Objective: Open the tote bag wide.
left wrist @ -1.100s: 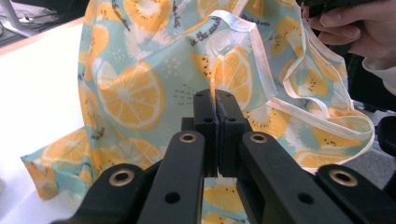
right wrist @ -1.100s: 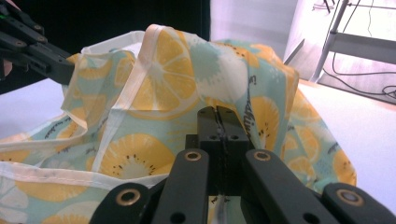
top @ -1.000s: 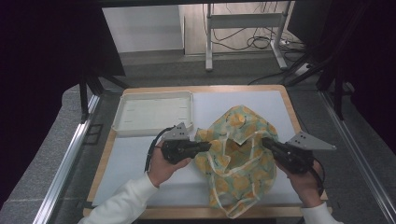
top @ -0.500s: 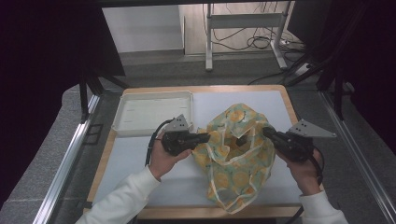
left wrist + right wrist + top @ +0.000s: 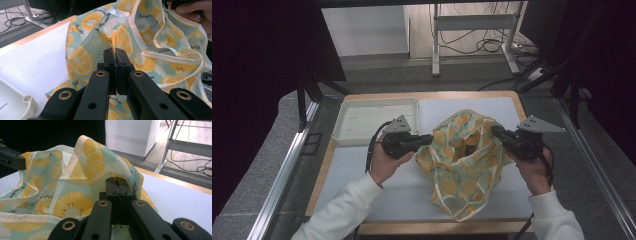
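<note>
At far left a white tray (image 5: 362,117) sits on the table (image 5: 362,172). My left claw (image 5: 430,138) is clamped on the left edge of the lemon-print cloth bag (image 5: 462,165), which is lifted at the table's middle, its bottom resting there. My right claw (image 5: 494,131) pinches the opposite edge, mouth spread between them.

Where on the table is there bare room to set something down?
Bare mat lies left of the fruit-print bag, in front of the white tray, and behind the bag toward the far edge. It is crowded mid-table, where the left gripper and right gripper pinch the bag.
</note>
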Demonstrator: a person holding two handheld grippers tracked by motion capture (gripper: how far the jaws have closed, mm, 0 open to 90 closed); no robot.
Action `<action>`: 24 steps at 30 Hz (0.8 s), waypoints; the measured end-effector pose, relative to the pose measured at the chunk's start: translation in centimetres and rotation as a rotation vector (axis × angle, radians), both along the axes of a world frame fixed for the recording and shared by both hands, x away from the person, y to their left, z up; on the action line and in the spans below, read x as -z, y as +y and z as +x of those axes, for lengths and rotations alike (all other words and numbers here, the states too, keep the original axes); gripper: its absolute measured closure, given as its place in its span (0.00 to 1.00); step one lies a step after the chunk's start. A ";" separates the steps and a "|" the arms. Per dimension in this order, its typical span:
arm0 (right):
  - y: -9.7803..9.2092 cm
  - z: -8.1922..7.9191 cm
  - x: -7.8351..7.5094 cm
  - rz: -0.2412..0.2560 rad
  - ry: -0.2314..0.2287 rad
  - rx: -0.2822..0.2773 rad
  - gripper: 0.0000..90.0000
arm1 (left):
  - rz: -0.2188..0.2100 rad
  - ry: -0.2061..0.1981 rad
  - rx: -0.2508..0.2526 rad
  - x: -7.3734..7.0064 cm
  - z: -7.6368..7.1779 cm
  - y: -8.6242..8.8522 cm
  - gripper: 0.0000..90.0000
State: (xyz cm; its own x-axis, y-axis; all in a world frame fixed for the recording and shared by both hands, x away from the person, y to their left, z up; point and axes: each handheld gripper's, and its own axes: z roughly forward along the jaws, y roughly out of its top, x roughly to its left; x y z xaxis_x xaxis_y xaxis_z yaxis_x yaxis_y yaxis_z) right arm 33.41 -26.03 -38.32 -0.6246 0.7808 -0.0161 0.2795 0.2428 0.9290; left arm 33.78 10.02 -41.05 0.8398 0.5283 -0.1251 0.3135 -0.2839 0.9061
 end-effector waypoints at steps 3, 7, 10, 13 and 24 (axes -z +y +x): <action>0.1 0.3 -0.1 0.000 -0.001 0.004 0.99 | 0.003 0.010 -0.006 0.1 0.3 0.1 0.99; 0.2 0.6 -0.2 -0.002 0.001 0.003 0.99 | 0.004 0.016 -0.009 0.2 0.5 0.1 0.99; 0.3 0.8 -0.2 -0.004 0.003 0.003 0.99 | 0.004 0.017 -0.009 0.3 0.6 0.1 0.99; 0.3 1.0 -0.2 -0.003 0.007 0.005 0.99 | 0.006 0.019 -0.012 0.3 0.7 0.1 0.99; 0.4 2.1 -1.0 0.011 0.000 0.006 0.99 | -0.026 0.017 -0.034 -0.2 1.5 0.8 0.99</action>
